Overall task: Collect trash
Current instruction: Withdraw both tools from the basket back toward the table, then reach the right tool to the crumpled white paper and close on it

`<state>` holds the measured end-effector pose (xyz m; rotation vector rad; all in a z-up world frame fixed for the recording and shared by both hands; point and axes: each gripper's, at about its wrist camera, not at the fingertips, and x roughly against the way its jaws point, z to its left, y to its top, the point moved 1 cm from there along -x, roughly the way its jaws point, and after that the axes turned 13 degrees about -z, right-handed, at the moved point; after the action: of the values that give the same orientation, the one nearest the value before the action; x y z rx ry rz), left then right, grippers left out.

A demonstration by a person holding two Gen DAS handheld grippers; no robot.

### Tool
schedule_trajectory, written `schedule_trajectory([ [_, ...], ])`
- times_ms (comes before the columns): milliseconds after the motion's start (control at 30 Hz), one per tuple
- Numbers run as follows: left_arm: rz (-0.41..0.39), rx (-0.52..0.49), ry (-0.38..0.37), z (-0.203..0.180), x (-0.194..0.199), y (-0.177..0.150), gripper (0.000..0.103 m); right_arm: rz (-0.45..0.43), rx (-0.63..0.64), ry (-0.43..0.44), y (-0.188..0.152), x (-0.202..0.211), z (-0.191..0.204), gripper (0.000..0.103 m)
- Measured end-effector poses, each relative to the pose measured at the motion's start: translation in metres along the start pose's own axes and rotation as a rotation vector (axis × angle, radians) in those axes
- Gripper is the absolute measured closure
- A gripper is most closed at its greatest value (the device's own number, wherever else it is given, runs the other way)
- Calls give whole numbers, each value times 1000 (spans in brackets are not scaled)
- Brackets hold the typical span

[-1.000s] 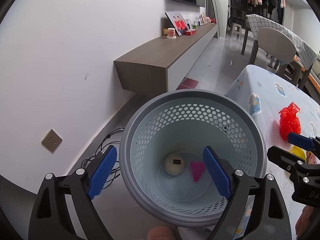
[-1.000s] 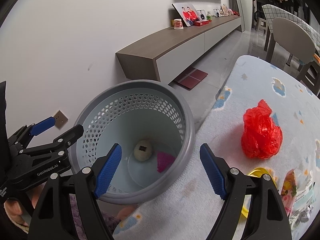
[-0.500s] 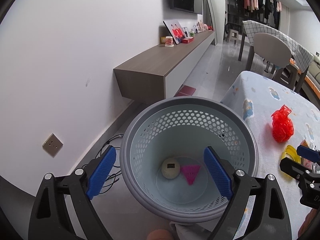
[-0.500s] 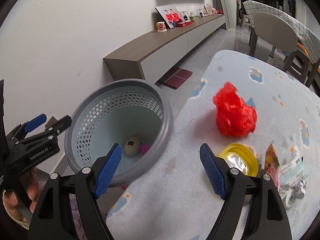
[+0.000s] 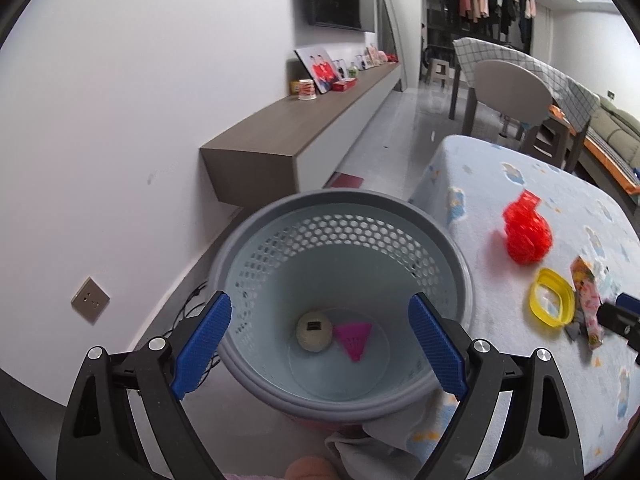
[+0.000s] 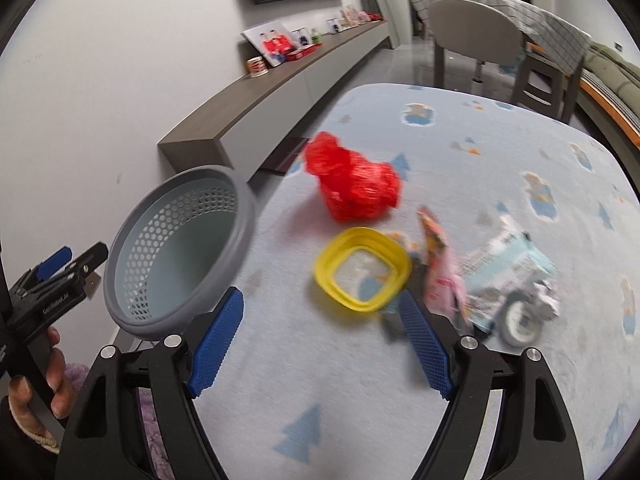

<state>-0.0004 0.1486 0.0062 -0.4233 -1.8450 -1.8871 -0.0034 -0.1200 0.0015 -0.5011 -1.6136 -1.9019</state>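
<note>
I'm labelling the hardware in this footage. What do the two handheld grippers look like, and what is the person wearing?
Both the left gripper and the right gripper have black angular frames with silver bolts, and blue ribbed pads on the fingers. In the right wrist view the left one's side carries white lettering. The hand holding it has a dark sleeve with a pale knitted cuff.

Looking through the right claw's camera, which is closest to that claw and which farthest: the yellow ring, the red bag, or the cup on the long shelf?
1. Yellow ring: on the tablecloth, just ahead of the right claw.
2. Red bag: on the table, behind the ring.
3. Cup: far back on the wall shelf.
</note>
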Motion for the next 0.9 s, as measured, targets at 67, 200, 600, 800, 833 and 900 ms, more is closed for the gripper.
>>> schedule_trajectory([
  [67,13,-9,-32,-11,3,-6,14,-12,-22,-31,-3,12,-16,26],
  [200,26,-35,-96,-37,11,-15,14,-26,-60,-100,-11,33,-47,26],
  [600,47,-116,-241,-117,25,-27,14,-21,-158,-230,-39,69,-130,26],
  [800,54,-145,-279,-148,25,-24,14,5,-159,-235,-43,62,-145,26],
  [833,54,-148,-282,-151,24,-23,14,12,-156,-235,-43,60,-147,26],
  [900,53,-154,-285,-159,22,-20,14,21,-149,-233,-40,56,-150,26],
])
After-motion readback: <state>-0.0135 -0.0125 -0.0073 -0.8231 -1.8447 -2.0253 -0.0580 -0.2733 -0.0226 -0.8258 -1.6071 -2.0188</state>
